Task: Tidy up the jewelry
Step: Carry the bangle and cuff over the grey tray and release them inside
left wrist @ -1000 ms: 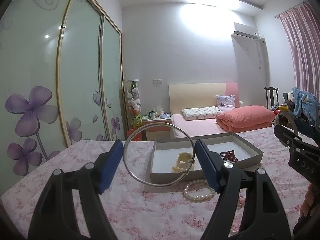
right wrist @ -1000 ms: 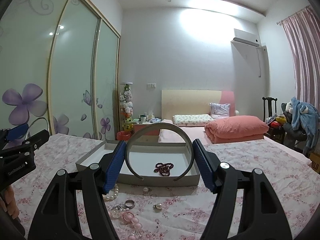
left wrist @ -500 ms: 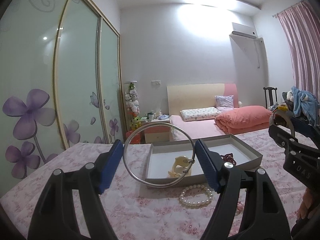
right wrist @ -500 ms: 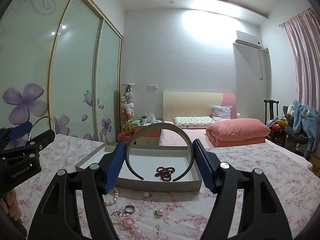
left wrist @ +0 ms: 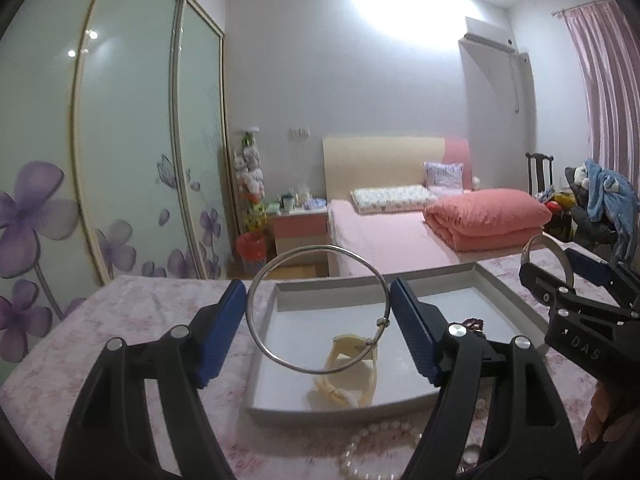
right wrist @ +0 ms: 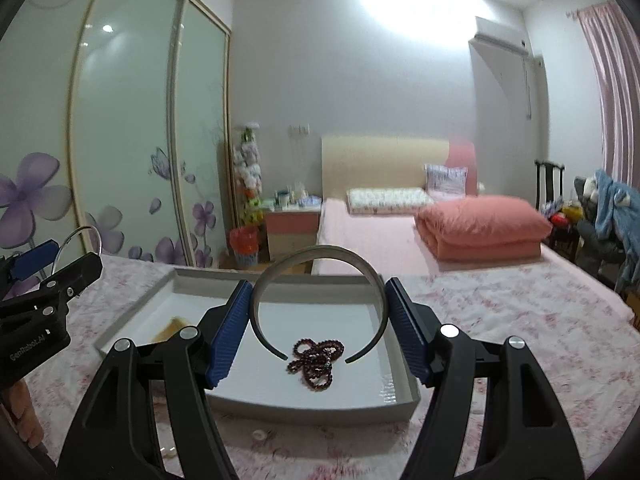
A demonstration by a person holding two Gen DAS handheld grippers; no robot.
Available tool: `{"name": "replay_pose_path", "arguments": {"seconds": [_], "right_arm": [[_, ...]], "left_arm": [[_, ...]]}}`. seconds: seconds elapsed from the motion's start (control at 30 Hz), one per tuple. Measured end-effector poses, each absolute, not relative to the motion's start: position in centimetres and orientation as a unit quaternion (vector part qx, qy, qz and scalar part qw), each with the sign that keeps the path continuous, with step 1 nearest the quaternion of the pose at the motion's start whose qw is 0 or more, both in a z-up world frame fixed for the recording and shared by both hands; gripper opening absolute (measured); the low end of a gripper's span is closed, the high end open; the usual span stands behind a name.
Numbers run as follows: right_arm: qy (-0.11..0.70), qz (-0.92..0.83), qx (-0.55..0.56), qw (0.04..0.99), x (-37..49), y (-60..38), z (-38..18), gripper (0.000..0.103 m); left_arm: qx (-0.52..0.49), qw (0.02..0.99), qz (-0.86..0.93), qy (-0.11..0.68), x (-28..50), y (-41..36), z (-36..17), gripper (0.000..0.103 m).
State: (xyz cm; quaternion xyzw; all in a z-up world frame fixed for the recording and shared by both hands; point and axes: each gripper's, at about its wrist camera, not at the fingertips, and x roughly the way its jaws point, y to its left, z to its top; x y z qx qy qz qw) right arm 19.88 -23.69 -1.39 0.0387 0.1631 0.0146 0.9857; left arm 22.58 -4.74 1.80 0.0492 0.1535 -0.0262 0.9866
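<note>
Both your grippers have come closer over the tray [left wrist: 508, 300] since a second ago, so it now fills more of each view; it sits on the floral-cloth table [right wrist: 520, 320]; your right gripper [right wrist: 319, 322] has its fingers clamped on the grey headband [right wrist: 320, 252], held upright above the dark red bead string [right wrist: 316, 362] lying inside; your left gripper [left wrist: 318, 330] grips the silver bangle [left wrist: 256, 320] above the cream bracelet [left wrist: 348, 376]; a pearl bracelet [left wrist: 372, 440] lies just outside the near rim.
</note>
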Motion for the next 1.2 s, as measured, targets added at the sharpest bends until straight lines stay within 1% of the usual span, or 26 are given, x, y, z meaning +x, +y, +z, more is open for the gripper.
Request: {"name": "replay_pose_path", "arguments": {"seconds": [0.23,0.5,0.57,0.6,0.63,0.73,0.9,1.2], "right_arm": [[0.265,0.028,0.085,0.960,24.5,-24.5,-4.0,0.068],[0.317,0.042,0.094,0.943,27.0,-23.8,-4.9,0.068],[0.317,0.047,0.100,0.942,27.0,-23.9,-4.9,0.069],[0.316,0.048,0.100,0.942,27.1,-24.0,-4.7,0.071],[0.314,0.049,0.100,0.943,26.9,-24.0,-4.6,0.075],[0.310,0.048,0.098,0.945,26.4,-24.3,-4.1,0.076],[0.296,0.042,0.109,0.948,25.2,-25.4,-2.9,0.076],[0.272,0.054,0.114,0.954,19.7,-26.2,-1.2,0.075]], "left_arm": [[0.033,0.974,-0.039,0.222,27.5,-5.0,-0.7,0.072],[0.023,0.962,-0.049,0.266,30.2,-5.4,-2.9,0.072],[0.021,0.960,-0.052,0.274,30.6,-5.3,-3.2,0.073],[0.018,0.959,-0.053,0.278,30.8,-5.2,-3.3,0.073],[0.015,0.958,-0.054,0.282,30.9,-5.1,-3.5,0.073],[0.004,0.957,-0.052,0.287,31.1,-4.5,-3.3,0.073],[-0.011,0.963,-0.043,0.266,29.8,-2.6,-1.6,0.073],[-0.013,0.967,-0.037,0.250,24.2,1.3,0.6,0.073]]}}
